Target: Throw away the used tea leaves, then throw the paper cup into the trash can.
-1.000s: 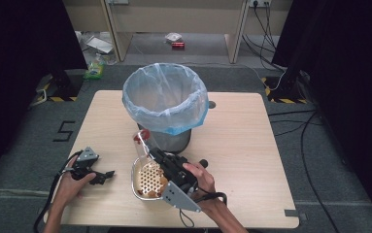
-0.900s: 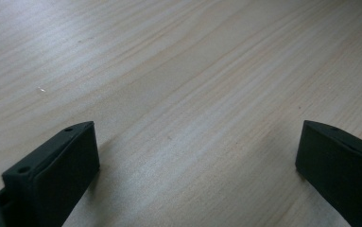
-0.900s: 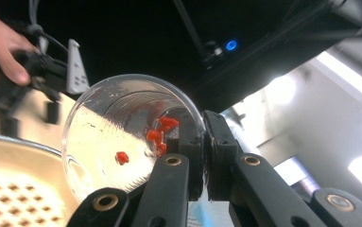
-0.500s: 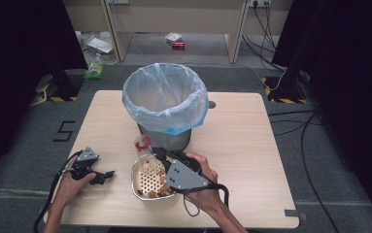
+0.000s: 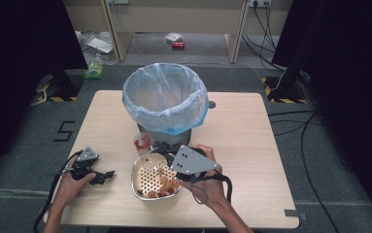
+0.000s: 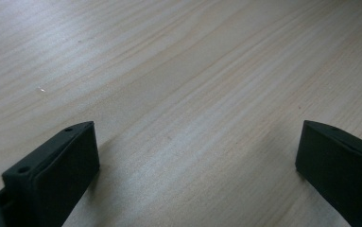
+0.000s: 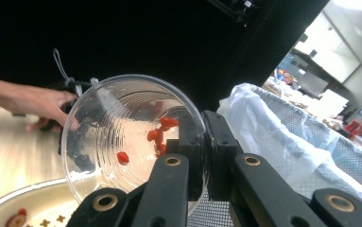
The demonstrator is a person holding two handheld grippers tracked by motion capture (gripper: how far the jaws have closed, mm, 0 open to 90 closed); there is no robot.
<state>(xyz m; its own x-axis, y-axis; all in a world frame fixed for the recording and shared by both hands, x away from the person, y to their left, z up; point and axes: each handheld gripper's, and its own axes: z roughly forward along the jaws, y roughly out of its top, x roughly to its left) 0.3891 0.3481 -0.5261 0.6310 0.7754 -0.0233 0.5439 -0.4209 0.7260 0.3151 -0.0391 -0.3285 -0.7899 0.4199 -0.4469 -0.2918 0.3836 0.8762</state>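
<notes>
Right gripper (image 7: 202, 156) pinched tight on the rim of a clear plastic cup (image 7: 131, 137), one jaw inside the wall and one outside. Cup tipped on its side, mouth toward the camera, a few red bits (image 7: 157, 137) clinging to the inner wall. From above, the cup (image 5: 143, 142) hanging just in front of the waste bin (image 5: 165, 99), between the bin and the perforated metal bowl (image 5: 155, 178), raised over the bowl's far rim. Bowl standing just nearer the person than the bin, holding brown and red scraps in its near half. Right hand (image 5: 208, 182) wrapped around the gripper body, beside the bowl on the bin's near right side. Bin lined with a pale blue bag, standing mid-table toward the far edge of the wooden table (image 5: 251, 145).

Left gripper (image 6: 193, 179) spread wide, nothing between the jaws, just bare tabletop (image 6: 183, 85) under them. Seen from above, left gripper (image 5: 96, 174) lying low on the table well to the near left of the bin, apart from the bowl, held by the left hand (image 5: 69, 187).
</notes>
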